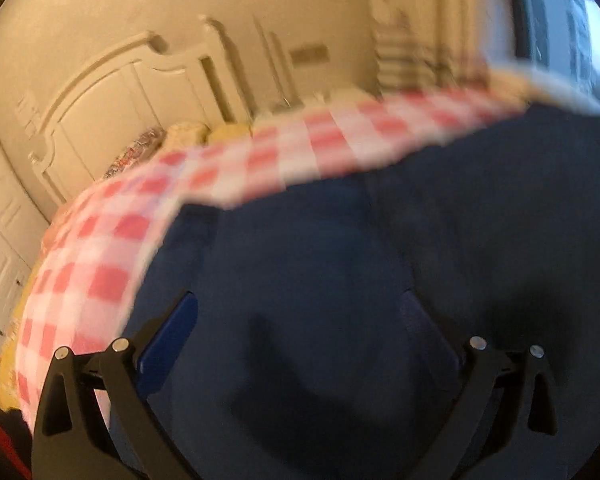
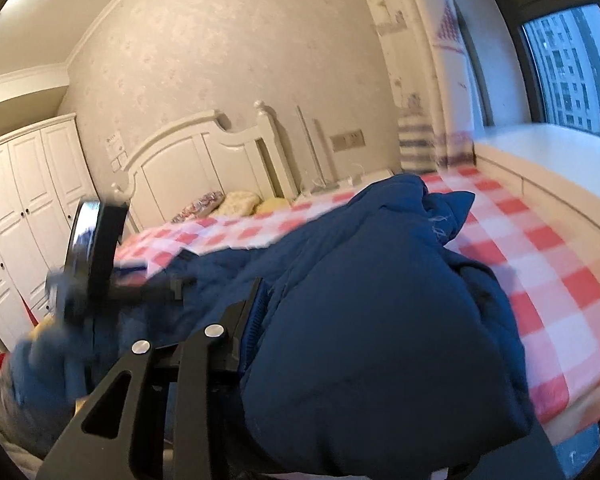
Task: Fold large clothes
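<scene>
A bulky navy blue garment (image 1: 380,260) lies on the red-and-white checked bed sheet (image 1: 112,248). In the left wrist view my left gripper (image 1: 296,324) hovers open above the garment, its blue-padded fingers (image 1: 172,336) spread wide with only flat cloth under them. In the right wrist view my right gripper (image 2: 352,320) is shut on a thick bunch of the garment (image 2: 380,340), which bulges over and hides the right finger. Only its left finger (image 2: 254,316) shows, pressed against the cloth. The left gripper's body (image 2: 96,248) and a blue-gloved hand (image 2: 40,360) show at the left.
The checked sheet (image 2: 540,272) covers a bed with a white headboard (image 2: 204,160) and pillows (image 2: 236,202) at the far end. A white wardrobe (image 2: 28,208) stands on the left. A white sill (image 2: 552,160), a window (image 2: 568,64) and a curtain (image 2: 416,144) run along the right.
</scene>
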The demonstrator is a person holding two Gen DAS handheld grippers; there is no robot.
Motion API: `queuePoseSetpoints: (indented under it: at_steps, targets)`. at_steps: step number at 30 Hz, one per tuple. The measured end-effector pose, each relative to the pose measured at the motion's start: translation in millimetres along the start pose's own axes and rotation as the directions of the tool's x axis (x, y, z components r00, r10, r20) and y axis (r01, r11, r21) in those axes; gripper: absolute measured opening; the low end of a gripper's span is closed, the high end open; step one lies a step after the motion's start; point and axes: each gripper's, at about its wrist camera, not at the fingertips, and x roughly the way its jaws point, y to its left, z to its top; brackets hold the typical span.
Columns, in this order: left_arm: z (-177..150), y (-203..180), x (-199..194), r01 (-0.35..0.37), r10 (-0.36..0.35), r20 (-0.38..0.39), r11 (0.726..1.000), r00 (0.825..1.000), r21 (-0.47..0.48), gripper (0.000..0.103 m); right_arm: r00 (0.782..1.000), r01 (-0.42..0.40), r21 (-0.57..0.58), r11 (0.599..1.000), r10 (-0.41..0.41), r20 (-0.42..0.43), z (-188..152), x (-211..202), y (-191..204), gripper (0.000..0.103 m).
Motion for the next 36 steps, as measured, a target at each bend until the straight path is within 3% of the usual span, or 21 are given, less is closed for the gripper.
queuePoseSetpoints:
  at_steps: [1,2,5,9,11,13,15,17,18,19,20,21,23,24,27,29,30,32,35,36]
  targets:
    - [-16.3,-9.5,3.6,0.004,-0.003,-0.014,0.999,1.000,0.036,0.101,1.000,-0.010,-0.017,1.000,0.010,0.009,4.8,0.4,7.5,0.050]
    - [-28.0,-11.4,0.4,-0.009,0.008,0.034,0.999,0.999,0.032,0.101,1.000,-0.027,-0.040,0.999,0.027,0.012,8.5,1.4,16.2,0.050]
    - [-34.5,-0.3,-11.6,0.088,-0.091,0.080,0.995,0.993,0.042,0.099,0.999,-0.026,-0.145,0.989,0.030,0.028,18.4,4.6,47.3,0.050]
    - [-36.9,57.5,-40.8,0.163,-0.142,0.175,0.980,0.974,-0.112,0.100,0.998,-0.035,-0.266,0.963,0.047,0.038,31.4,12.5,88.5,0.050]
    - [-38.4,104.7,-48.9,0.216,-0.167,0.208,0.946,0.964,-0.240,0.100,0.997,-0.054,-0.347,0.936,0.071,0.036,34.2,22.0,120.1,0.050]
    - [-42.2,149.1,-49.8,0.268,-0.196,0.227,0.896,0.954,-0.354,0.100,0.996,-0.073,-0.421,0.904,0.090,0.021,31.6,33.4,151.4,0.050]
    - [-45.7,184.0,-46.8,0.346,-0.261,0.245,0.836,0.934,-0.426,0.100,0.995,-0.093,-0.528,0.844,0.101,-0.014,20.3,52.6,191.4,0.050]
    - [-51.8,219.4,-38.7,0.481,-0.387,0.286,0.729,0.877,-0.487,0.101,0.995,-0.098,-0.631,0.770,0.077,-0.060,1.1,74.2,228.6,0.050]
    - [-53.3,228.4,-34.4,0.531,-0.437,0.302,0.684,0.847,-0.500,0.101,0.993,-0.106,-0.697,0.710,0.044,-0.106,-16.8,90.8,252.1,0.050]
    - [-57.5,242.0,-25.1,0.586,-0.496,0.319,0.617,0.808,-0.525,0.101,0.988,-0.123,-0.752,0.647,0.008,-0.155,-36.5,107.8,268.9,0.050]
    - [-62.5,252.2,-15.5,0.614,-0.530,0.330,0.558,0.781,-0.558,0.101,0.979,-0.148,-0.806,0.574,-0.030,-0.202,-60.4,124.9,282.7,0.050]
    - [-66.4,256.8,-9.8,0.628,-0.551,0.334,0.523,0.765,-0.577,0.101,0.972,-0.170,-0.838,0.519,-0.052,-0.230,-81.0,136.7,290.5,0.050]
    - [-75.0,259.8,8.8,0.659,-0.618,0.326,0.441,0.715,-0.610,0.101,0.977,-0.147,-0.881,0.450,-0.074,-0.201,-105.1,143.3,299.3,0.050]
    - [-77.2,259.4,13.4,0.658,-0.629,0.319,0.427,0.709,-0.620,0.101,0.978,-0.146,-0.884,0.444,-0.070,-0.197,-107.3,142.0,299.4,0.050]
    - [-78.0,255.0,24.8,0.676,-0.667,0.304,0.411,0.680,-0.612,0.101,0.981,-0.151,-0.853,0.500,-0.032,-0.193,-94.0,135.7,290.5,0.049]
    - [-70.9,247.4,22.7,0.704,-0.691,0.309,0.405,0.653,-0.584,0.101,0.985,-0.142,-0.850,0.507,-0.014,-0.172,-91.1,128.6,288.9,0.049]
    - [-63.0,242.5,20.5,0.716,-0.699,0.308,0.415,0.646,-0.562,0.101,0.987,-0.135,-0.856,0.500,-0.008,-0.160,-92.0,125.4,289.2,0.049]
    - [-47.3,233.4,13.5,0.719,-0.694,0.294,0.459,0.657,-0.522,0.101,0.990,-0.126,-0.867,0.483,0.007,-0.141,-94.7,118.4,289.7,0.049]
    - [-19.8,213.8,14.9,0.674,-0.677,0.191,0.578,0.711,-0.460,0.101,0.992,-0.119,-0.874,0.471,0.021,-0.124,-96.2,112.6,291.7,0.049]
    - [-9.7,203.6,20.2,0.673,-0.692,0.139,0.604,0.709,-0.426,0.101,0.992,-0.118,-0.873,0.472,0.024,-0.121,-96.2,109.8,291.7,0.049]
